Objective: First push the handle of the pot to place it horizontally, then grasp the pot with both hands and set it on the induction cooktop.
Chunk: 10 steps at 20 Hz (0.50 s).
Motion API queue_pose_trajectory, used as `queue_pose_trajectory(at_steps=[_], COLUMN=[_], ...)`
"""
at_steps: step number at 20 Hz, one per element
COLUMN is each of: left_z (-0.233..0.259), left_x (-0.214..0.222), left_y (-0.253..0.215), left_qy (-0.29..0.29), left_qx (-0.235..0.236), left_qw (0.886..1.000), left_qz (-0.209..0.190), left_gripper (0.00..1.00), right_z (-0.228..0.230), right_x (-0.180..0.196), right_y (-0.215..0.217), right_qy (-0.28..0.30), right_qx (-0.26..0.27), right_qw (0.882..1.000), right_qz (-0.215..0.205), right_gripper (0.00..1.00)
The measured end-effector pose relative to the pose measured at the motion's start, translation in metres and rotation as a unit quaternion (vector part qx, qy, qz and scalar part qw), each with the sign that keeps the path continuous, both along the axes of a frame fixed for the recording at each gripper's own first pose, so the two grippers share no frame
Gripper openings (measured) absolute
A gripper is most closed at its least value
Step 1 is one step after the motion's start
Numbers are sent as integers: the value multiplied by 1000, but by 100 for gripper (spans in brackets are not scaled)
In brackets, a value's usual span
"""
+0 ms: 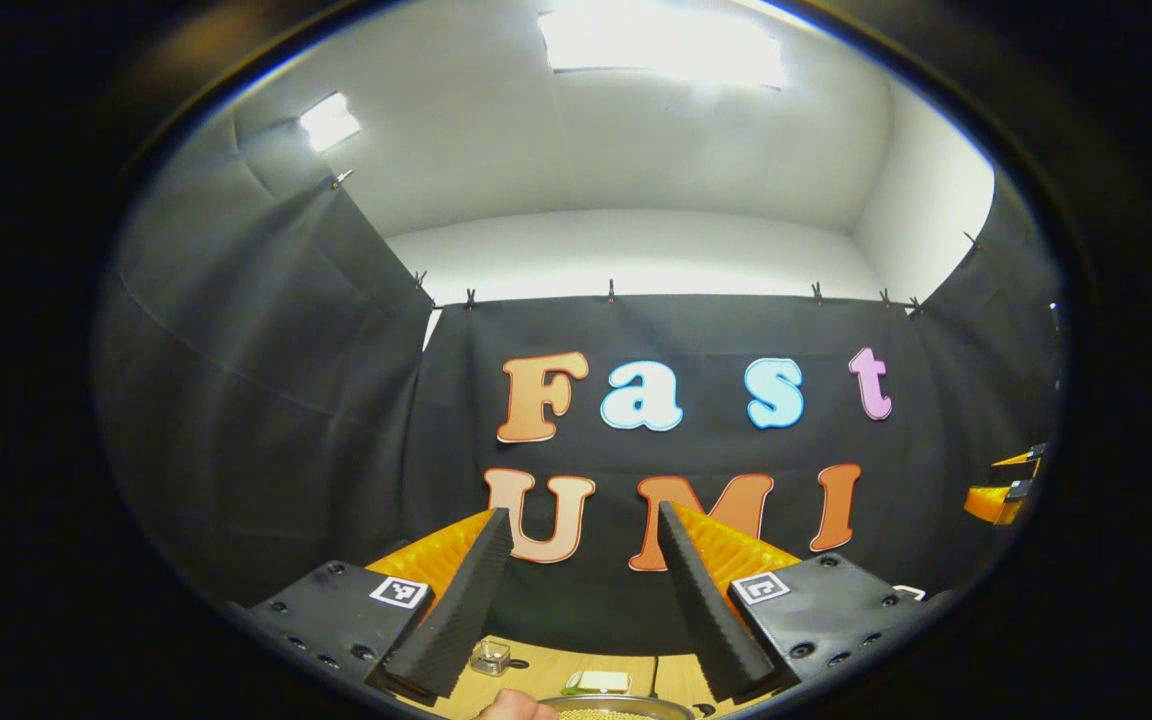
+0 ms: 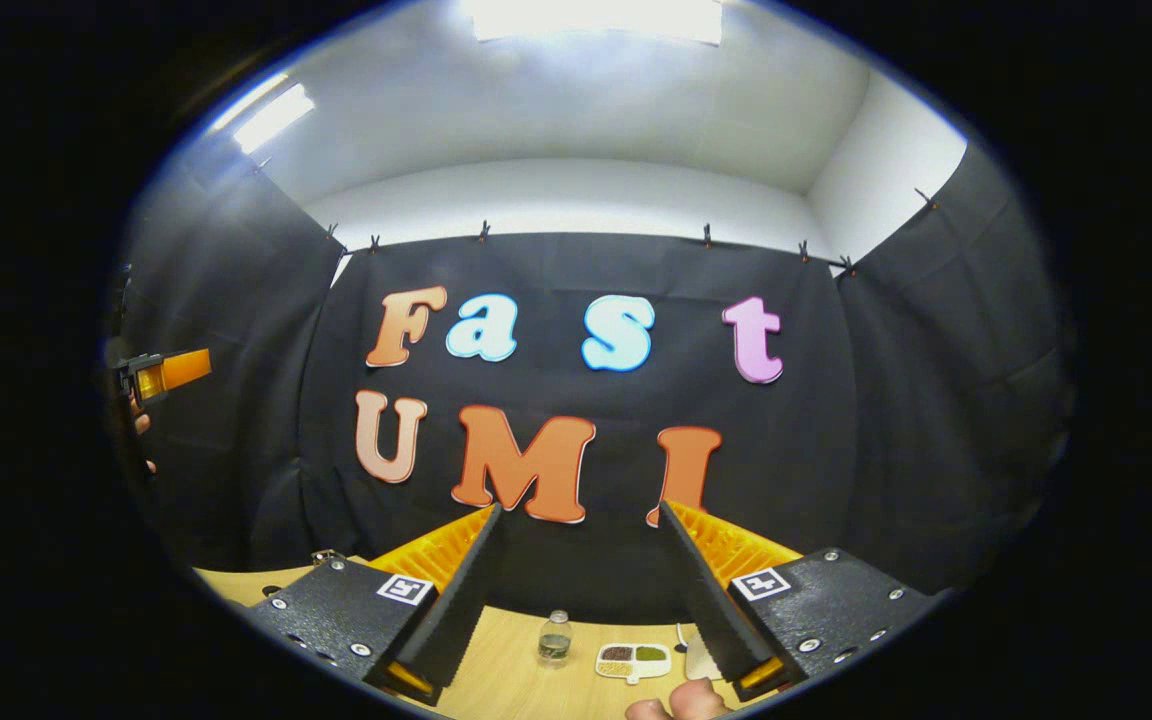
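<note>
Black cloth [image 2: 886,400] clipped along its top edge lines the booth beneath white walls [image 1: 636,250]. Bright ceiling panels [image 1: 661,45] glow overhead. A light wooden bench [image 2: 506,670] sits below.

A staged recording booth: black cloth [image 2: 936,400] clipped up as walls, white ceiling with light panels [image 1: 661,40] at the top, wooden table [image 2: 516,670] along the bottom.

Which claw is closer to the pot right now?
Left, probably. The left claw hangs open just above the pot, whose rim shows below its fingers. The right claw is raised, well off to the left claw's right side.
</note>
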<state>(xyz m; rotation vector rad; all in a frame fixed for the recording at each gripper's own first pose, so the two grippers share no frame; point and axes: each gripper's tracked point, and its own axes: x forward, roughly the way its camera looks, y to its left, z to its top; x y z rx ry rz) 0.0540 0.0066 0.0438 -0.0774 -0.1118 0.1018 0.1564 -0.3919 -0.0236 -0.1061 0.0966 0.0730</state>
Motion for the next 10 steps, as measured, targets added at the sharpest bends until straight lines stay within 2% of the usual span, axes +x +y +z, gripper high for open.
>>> queue_pose_trajectory(at_steps=[1,2,3,5,6,9,10], left_z=[12,21,30,38,38,44,47], left_x=[-7,-13,-23,-26,-28,-33,-35], left_y=[-3,-6,-9,-14,-19,-31,-32], left_qy=[-12,-20,-31,-41,-39,-46,-52], left_qx=[-1,-3,-6,-6,-5,1,5], left_qw=[1000,1000,999,999,999,999,999], left_qz=[2,2,4,2,-4,-15,-15], left_gripper=[93,92,97,97,97,97,92], right_z=[9,16,19,24,27,38,44], right_x=[-5,-12,-13,-14,-16,-13,-15], right_y=[-1,-1,0,1,3,-5,-15], right_qy=[-10,-15,-22,-32,-34,-43,-45], right_qx=[0,0,1,-5,-8,2,12], right_qw=[1000,1000,1000,999,999,999,999], right_qz=[0,5,7,10,11,-9,-14], right_gripper=[93,93,93,93,98,95,95])
